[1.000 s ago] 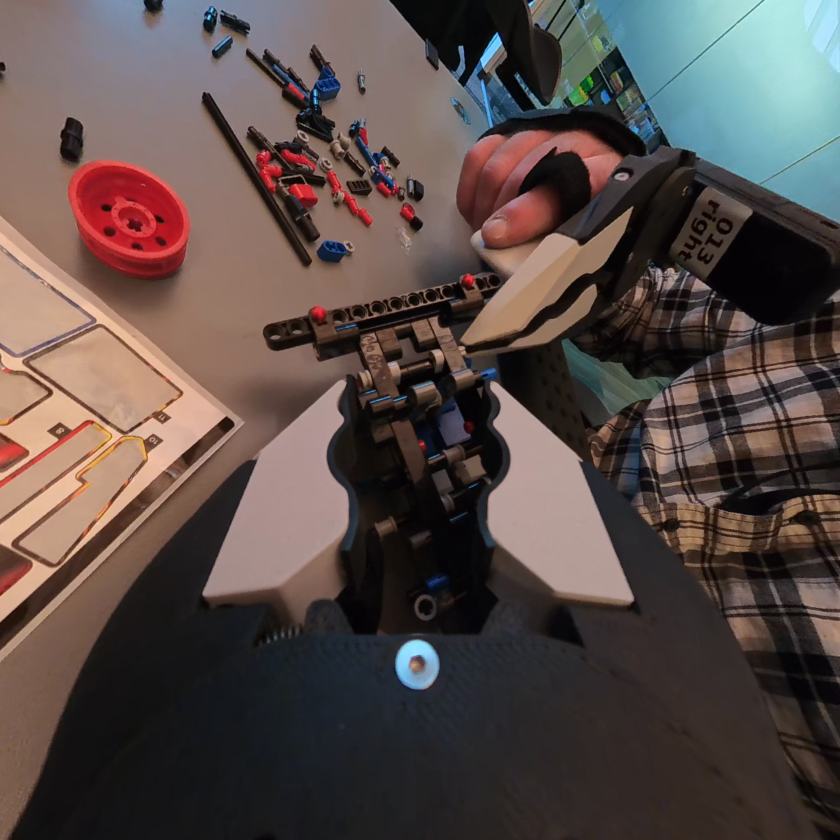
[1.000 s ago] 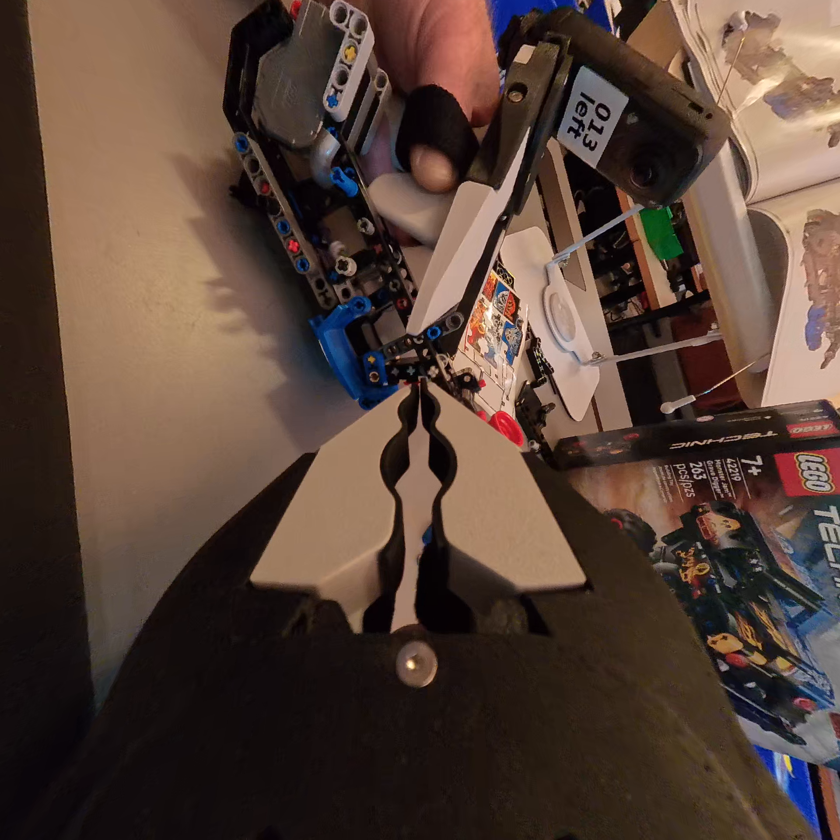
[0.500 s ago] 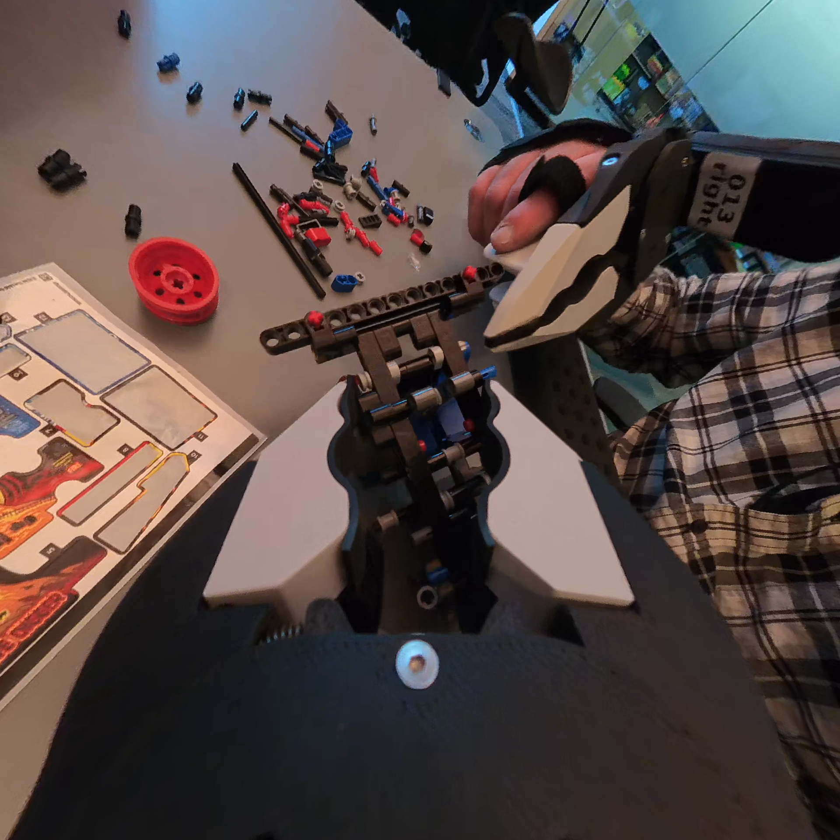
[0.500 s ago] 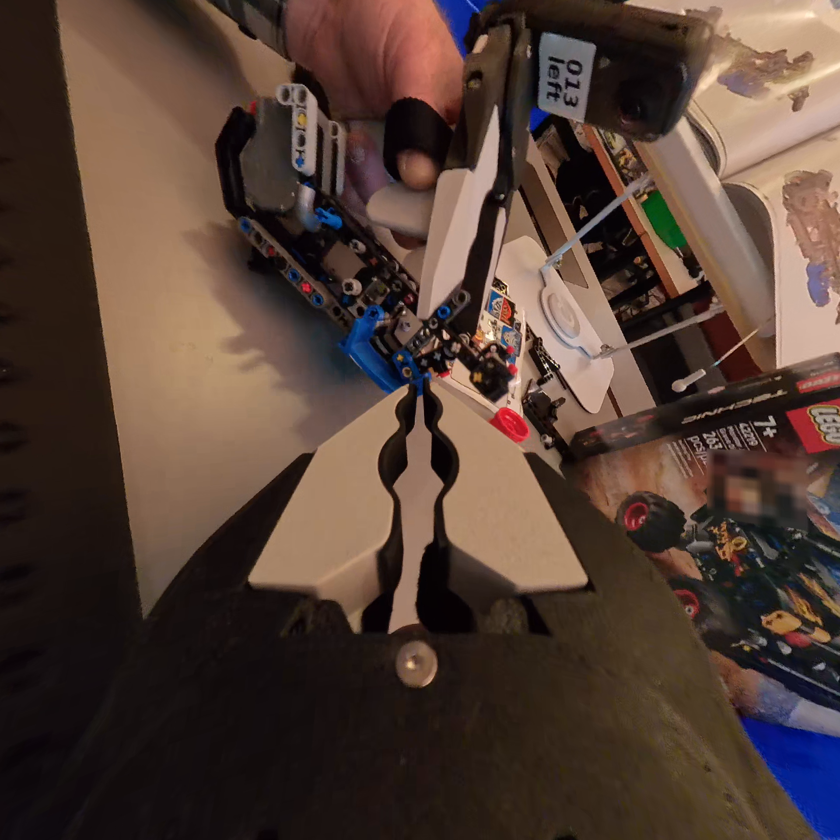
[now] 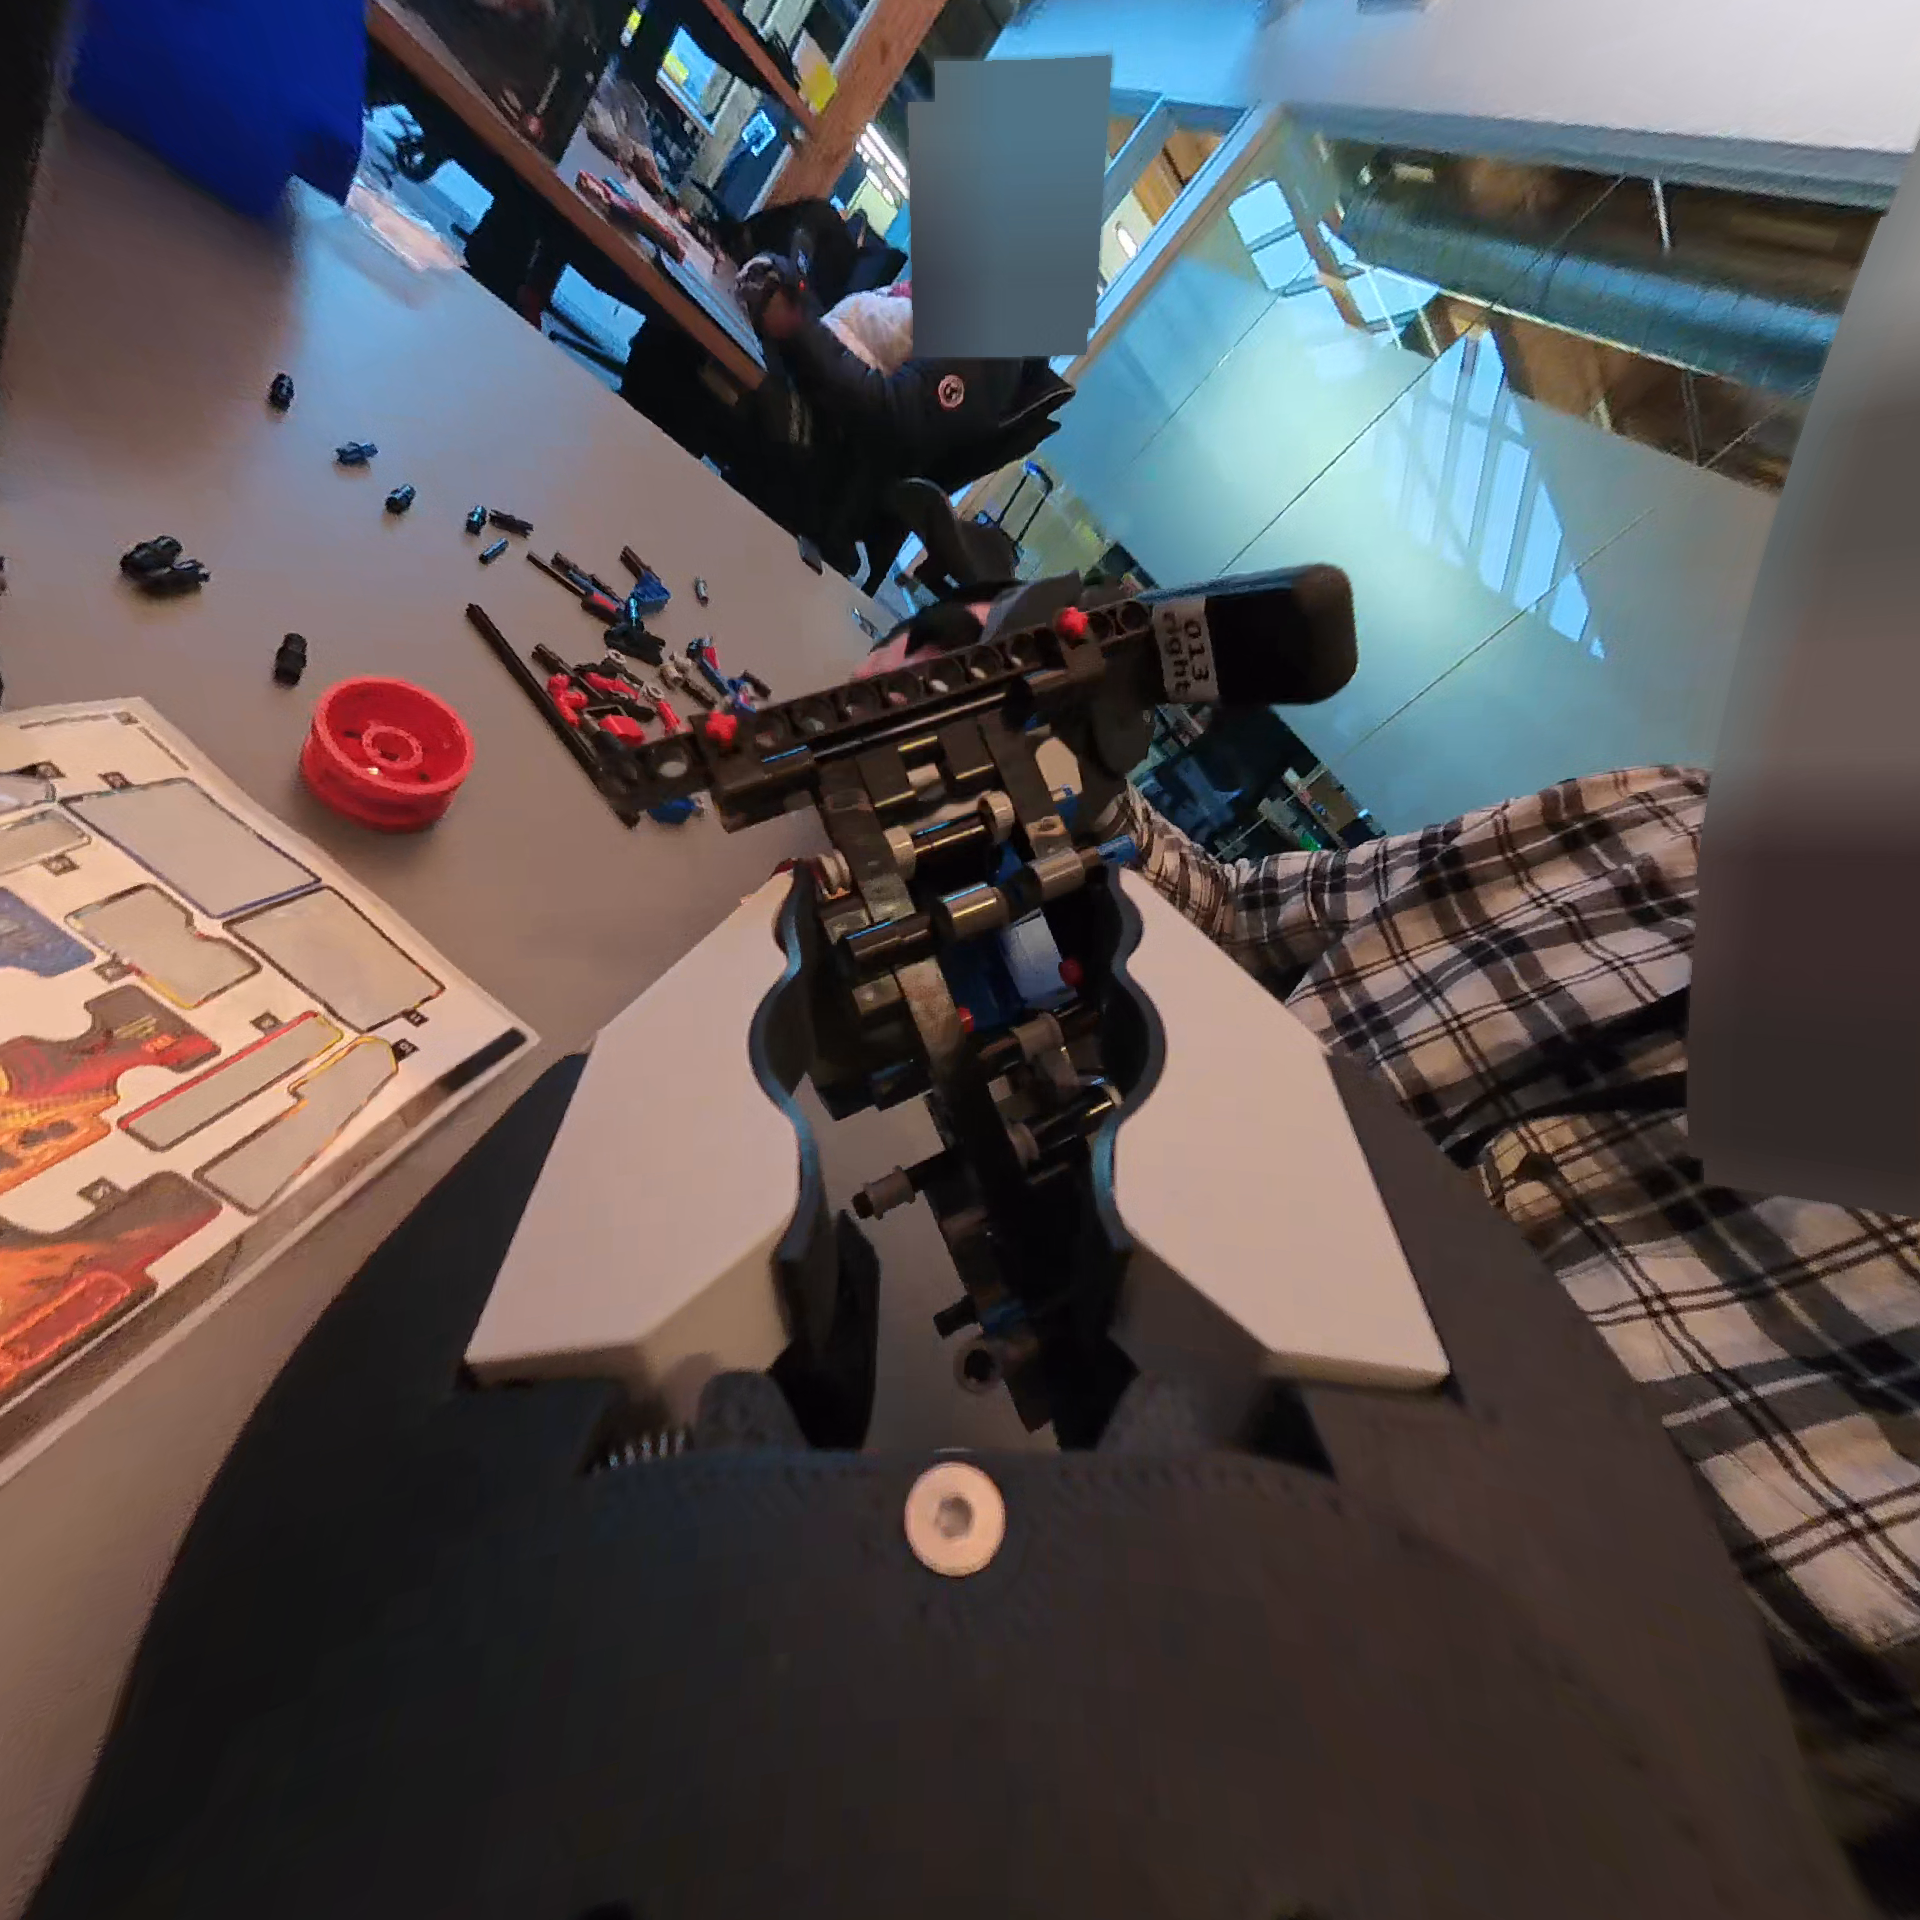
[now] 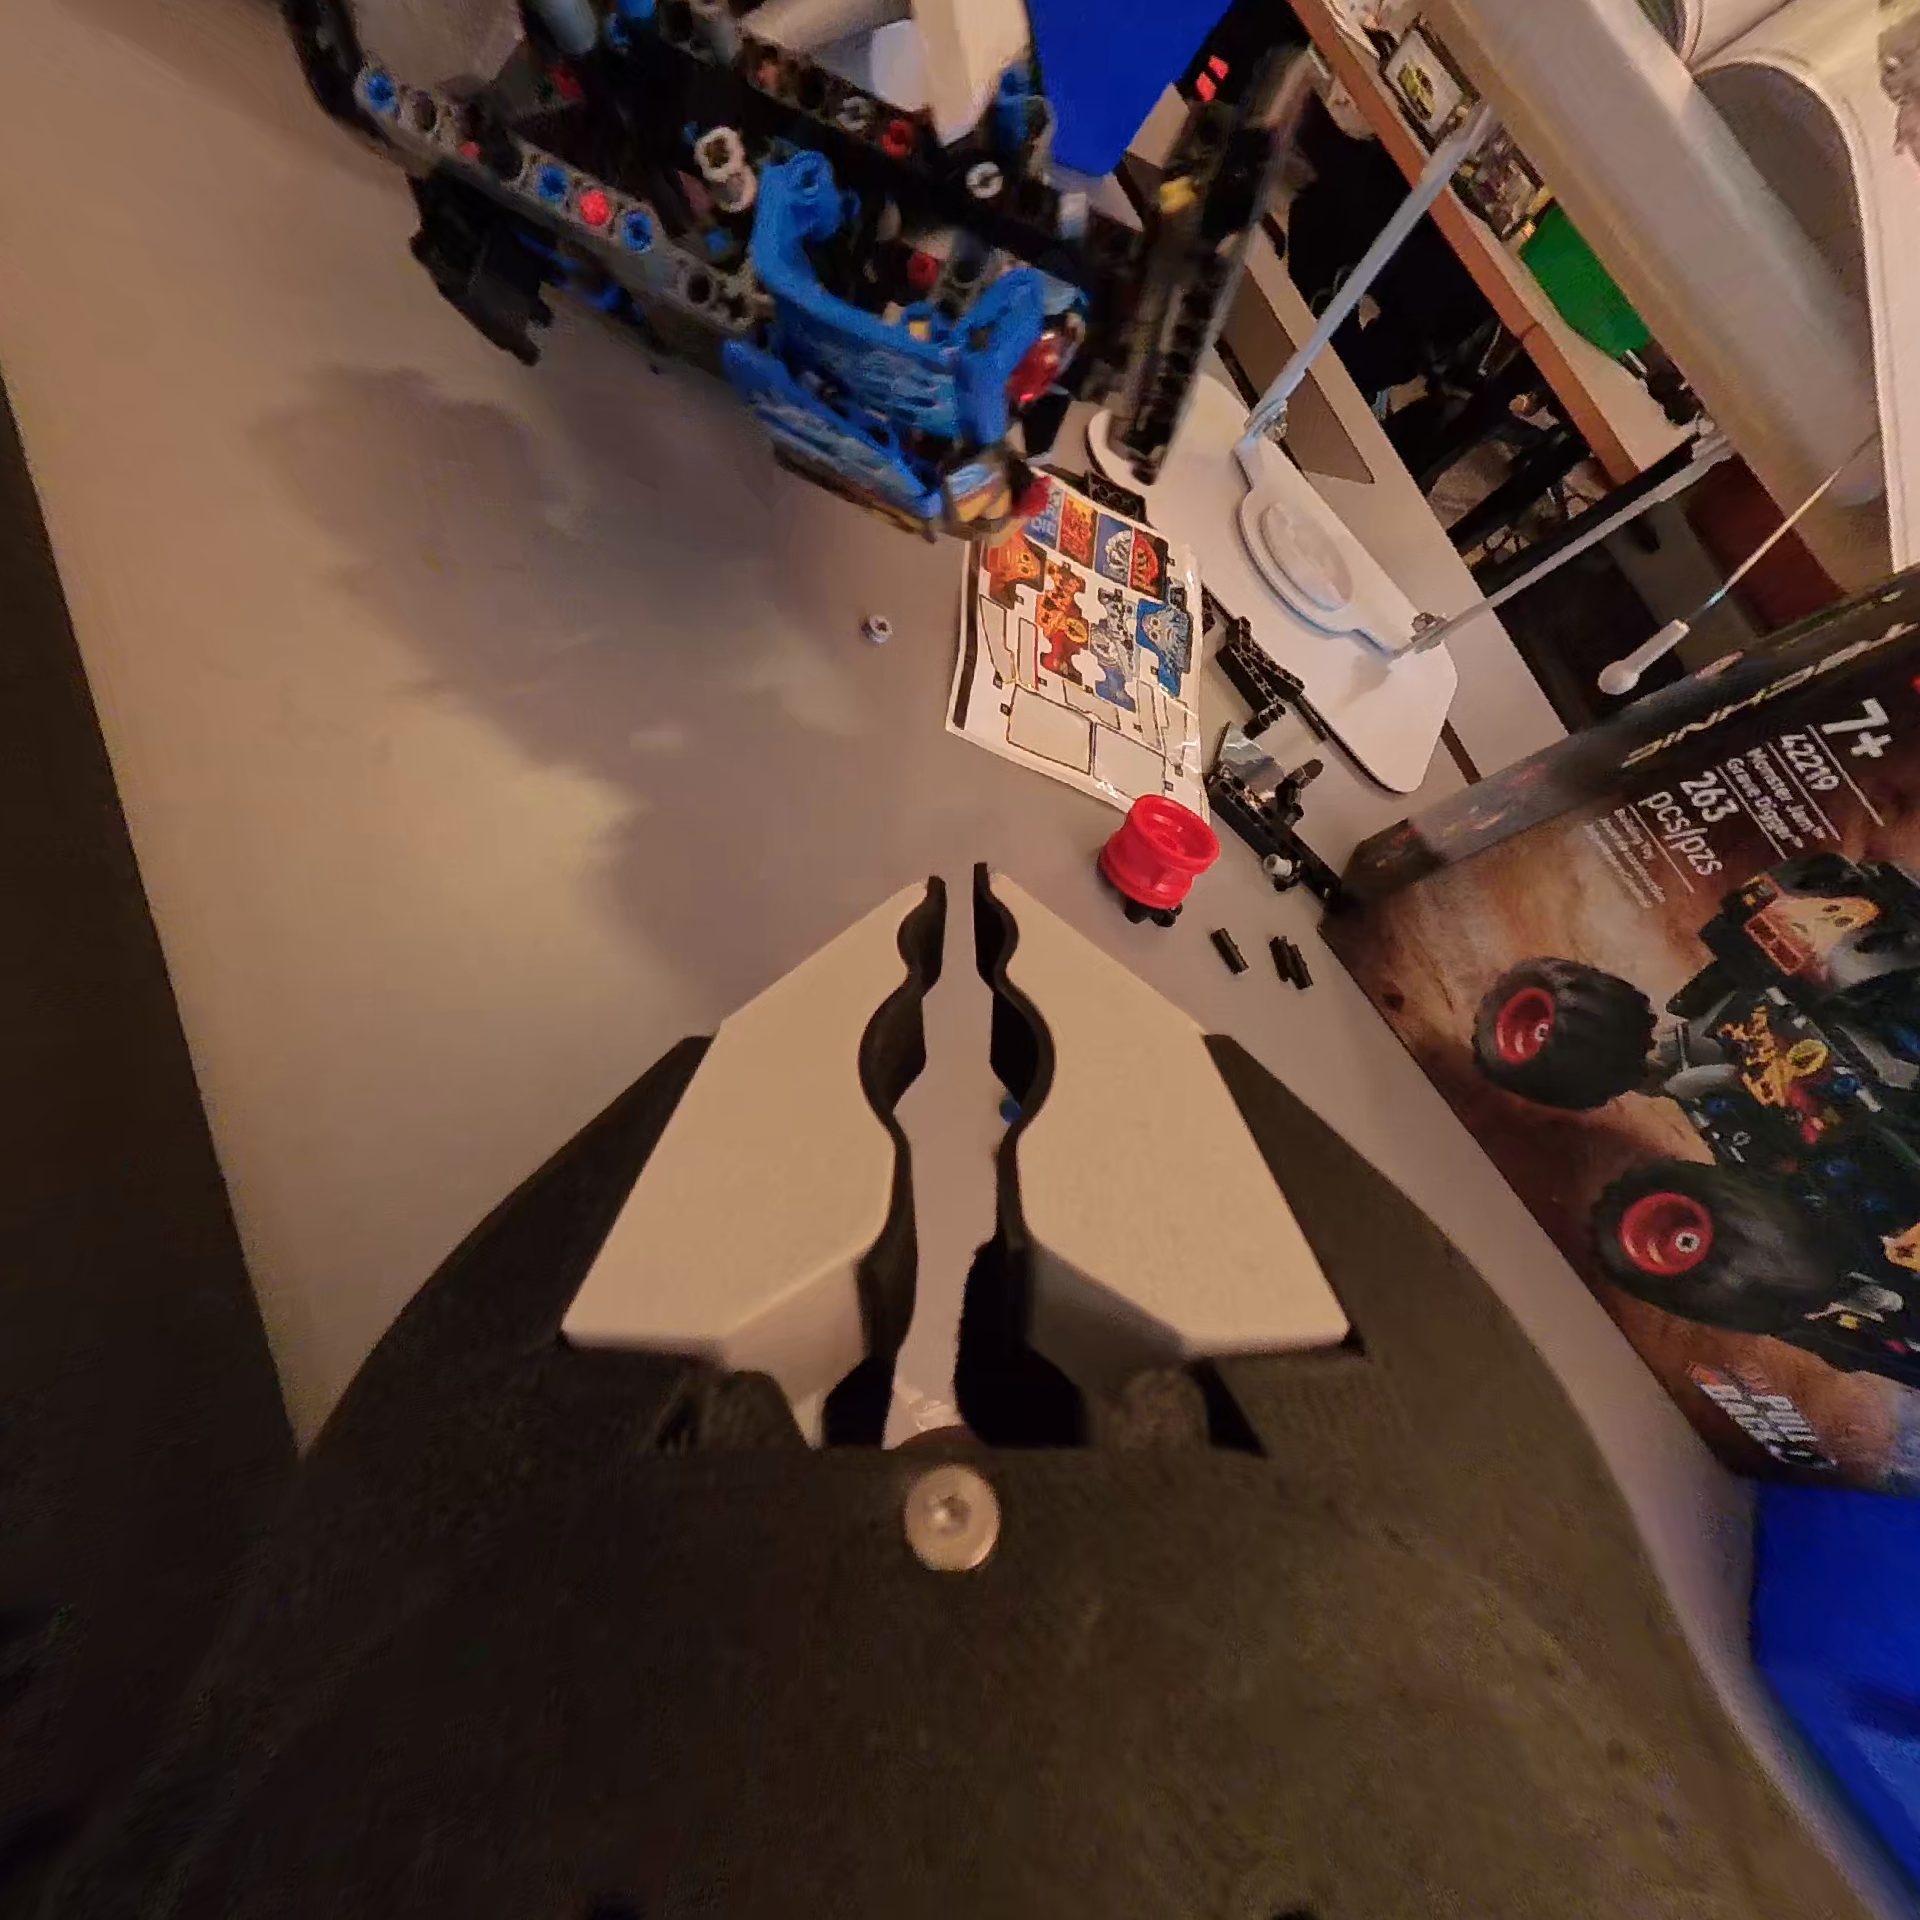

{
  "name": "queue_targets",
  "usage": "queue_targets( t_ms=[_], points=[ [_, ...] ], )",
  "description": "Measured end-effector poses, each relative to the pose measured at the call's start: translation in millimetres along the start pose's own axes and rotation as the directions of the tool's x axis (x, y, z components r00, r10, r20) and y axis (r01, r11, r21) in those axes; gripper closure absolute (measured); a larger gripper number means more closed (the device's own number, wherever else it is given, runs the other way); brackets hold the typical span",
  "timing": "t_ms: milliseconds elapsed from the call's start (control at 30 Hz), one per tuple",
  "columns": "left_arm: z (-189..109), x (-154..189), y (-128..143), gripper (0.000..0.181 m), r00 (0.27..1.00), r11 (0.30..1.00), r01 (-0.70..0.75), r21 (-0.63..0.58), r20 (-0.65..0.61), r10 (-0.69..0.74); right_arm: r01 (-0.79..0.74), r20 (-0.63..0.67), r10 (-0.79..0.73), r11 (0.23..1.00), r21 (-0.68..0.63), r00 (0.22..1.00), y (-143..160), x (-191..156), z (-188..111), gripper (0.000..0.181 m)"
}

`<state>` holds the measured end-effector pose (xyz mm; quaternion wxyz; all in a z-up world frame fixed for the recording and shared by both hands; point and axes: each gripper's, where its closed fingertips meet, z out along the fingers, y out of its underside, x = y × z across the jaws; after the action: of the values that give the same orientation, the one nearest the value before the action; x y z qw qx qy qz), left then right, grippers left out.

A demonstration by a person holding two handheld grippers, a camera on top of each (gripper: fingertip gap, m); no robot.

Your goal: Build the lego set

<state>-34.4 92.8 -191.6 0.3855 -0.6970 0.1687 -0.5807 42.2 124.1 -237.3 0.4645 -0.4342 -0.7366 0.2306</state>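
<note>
The left gripper (image 5: 956, 1049), two pale grey wedge-shaped fingers with wavy black rubber inner edges, is clamped on the partly built lego model (image 5: 935, 935) — a knobbly chassis of black studless beams, grey bushings, dark axles and small blue and red pins. The model stands up out of the claw, held off the smooth grey table (image 5: 416, 436). Across its top runs a long black perforated beam (image 5: 894, 696) with red pins at two points along it.

Beyond that beam, partly hidden by it, the right gripper (image 6: 958, 883) shows only its black rounded camera housing. In its own view its pale fingers stand almost together, a thin slit between the scalloped black liners and nothing gripped at the tips; a tiny blue speck sits deeper in the slot, too small to identify.

Left of the model lies a glossy red plastic wheel hub (image 5: 387, 750), round with a ring of holes. Between hub and model is a scatter of small loose pieces (image 5: 623, 665) — black rods, red and blue connectors. Below the hub, a white sticker sheet (image 5: 187, 997) with orange flame shapes lies flat. From the right wrist view, a printed cardboard set box (image 6: 1662, 1039) stands on the table, right of the hub.
</note>
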Motion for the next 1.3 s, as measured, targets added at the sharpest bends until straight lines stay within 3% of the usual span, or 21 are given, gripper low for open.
queue_targets(
  t_ms=[200,433,700,800,1067,1167,1300],
  points=[
    [-25,-2,-1,0.129,0.991,1.000,-0.019,-0.011,0.131,0.021,-0.030,0.076,0.032,0.999,-0.023,0.997,-8,-11,16,0.168],
    [-53,-17,20,0.129,0.955,0.999,0.001,-0.034,0.296,0.009,-0.133,0.236,0.157,0.984,-0.116,0.959,-26,-17,80,0.160],
    [-53,-22,29,0.129,0.936,0.998,0.012,-0.055,0.351,0.008,-0.154,0.317,0.224,0.961,-0.232,0.921,-18,-25,122,0.167],
    [-53,-24,31,0.129,0.932,0.998,0.024,-0.058,0.363,-0.001,-0.171,0.337,0.245,0.957,-0.234,0.909,-19,-26,124,0.176],
    [-55,-26,29,0.129,0.927,0.999,0.039,-0.029,0.375,-0.026,-0.195,0.315,0.253,0.960,-0.203,0.915,-21,-18,114,0.176],
    [-52,-26,31,0.129,0.930,0.998,0.054,-0.013,0.365,-0.046,-0.204,0.259,0.226,0.973,-0.112,0.939,-34,-2,91,0.177],
    [-48,-29,34,0.130,0.934,0.997,0.077,0.002,0.350,-0.073,-0.172,0.199,0.144,0.977,0.126,0.969,-74,8,59,0.176]
  ],
)
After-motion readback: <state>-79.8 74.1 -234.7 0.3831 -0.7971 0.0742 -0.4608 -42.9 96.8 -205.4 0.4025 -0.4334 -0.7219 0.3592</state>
